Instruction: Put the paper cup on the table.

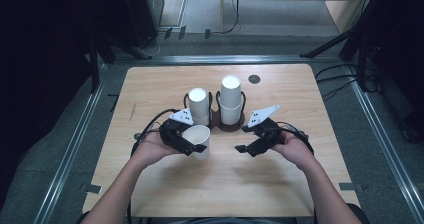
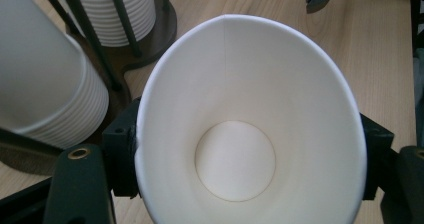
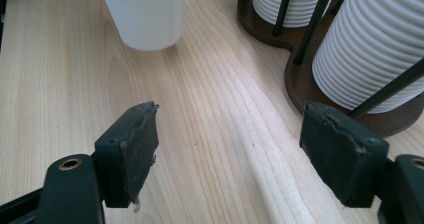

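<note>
Paper cup (image 1: 198, 140) sits clamped in the left claw (image 1: 192, 146), mouth up, just in front of the dark cup holder (image 1: 231, 123) on the worktop (image 1: 280, 184). That holder carries two stacks of upturned cups (image 1: 230, 100). Right claw (image 1: 248, 148) hovers wide and unloaded, near the holder's front right.
</note>
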`<move>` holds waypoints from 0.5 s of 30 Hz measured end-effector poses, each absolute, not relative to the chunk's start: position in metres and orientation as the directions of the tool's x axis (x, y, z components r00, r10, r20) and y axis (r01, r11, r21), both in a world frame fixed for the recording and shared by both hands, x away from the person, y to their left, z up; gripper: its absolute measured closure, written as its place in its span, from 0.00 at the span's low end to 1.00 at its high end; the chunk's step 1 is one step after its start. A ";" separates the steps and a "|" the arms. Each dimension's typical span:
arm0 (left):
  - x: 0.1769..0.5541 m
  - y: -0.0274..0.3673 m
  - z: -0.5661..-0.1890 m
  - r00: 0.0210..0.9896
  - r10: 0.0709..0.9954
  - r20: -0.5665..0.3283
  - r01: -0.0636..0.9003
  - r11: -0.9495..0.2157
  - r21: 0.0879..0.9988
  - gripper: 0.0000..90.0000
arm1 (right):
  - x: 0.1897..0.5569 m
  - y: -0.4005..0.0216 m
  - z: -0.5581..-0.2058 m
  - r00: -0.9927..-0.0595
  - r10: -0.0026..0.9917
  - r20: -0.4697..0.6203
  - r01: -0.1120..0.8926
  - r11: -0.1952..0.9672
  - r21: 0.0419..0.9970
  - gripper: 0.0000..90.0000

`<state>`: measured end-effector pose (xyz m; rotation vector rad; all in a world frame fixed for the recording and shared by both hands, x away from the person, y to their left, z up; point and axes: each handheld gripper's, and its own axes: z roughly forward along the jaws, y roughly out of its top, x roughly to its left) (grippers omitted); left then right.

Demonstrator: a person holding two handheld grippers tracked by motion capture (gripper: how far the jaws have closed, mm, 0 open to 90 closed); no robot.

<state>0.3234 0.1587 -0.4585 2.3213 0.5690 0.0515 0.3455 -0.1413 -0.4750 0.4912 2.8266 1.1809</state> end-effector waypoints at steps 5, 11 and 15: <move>0.321 0.169 -0.459 0.887 0.444 -0.125 0.406 -0.623 0.669 0.27 | 0.351 -0.142 -0.473 -0.949 0.303 0.084 0.273 0.661 0.699 0.26; 0.321 0.181 -0.460 0.872 0.474 -0.118 0.426 -0.619 0.660 0.27 | 0.356 -0.145 -0.472 -0.947 0.310 0.086 0.279 0.658 0.699 0.26; 0.322 0.189 -0.461 0.869 0.483 -0.108 0.424 -0.615 0.665 0.27 | 0.356 -0.145 -0.473 -0.948 0.310 0.073 0.271 0.663 0.698 0.26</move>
